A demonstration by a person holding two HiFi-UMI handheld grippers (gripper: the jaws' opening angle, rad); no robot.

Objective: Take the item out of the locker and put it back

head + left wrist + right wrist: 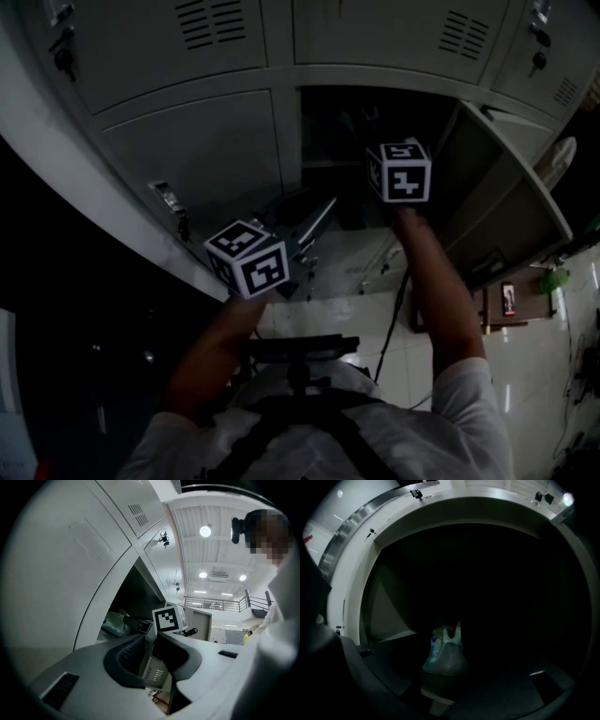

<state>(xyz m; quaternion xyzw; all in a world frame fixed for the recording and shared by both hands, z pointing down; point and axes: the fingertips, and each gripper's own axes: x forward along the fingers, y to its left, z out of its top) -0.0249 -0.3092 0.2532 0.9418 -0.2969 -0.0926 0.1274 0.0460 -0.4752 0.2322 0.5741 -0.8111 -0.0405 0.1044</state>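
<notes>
Right tongs open before pale packet, dark in head view, left tongs open

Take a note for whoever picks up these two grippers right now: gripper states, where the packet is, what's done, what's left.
Left gripper: open, empty, outside the locker.
Right gripper: open, empty, aimed into the open grey metal locker.
Pale blue-and-white plastic packet: on the locker floor ahead of the right jaws, not gripped.
Done: door open. Whether the packet has already been out does not show.
Left: if not, grip it, lift it out, set it back.
</notes>
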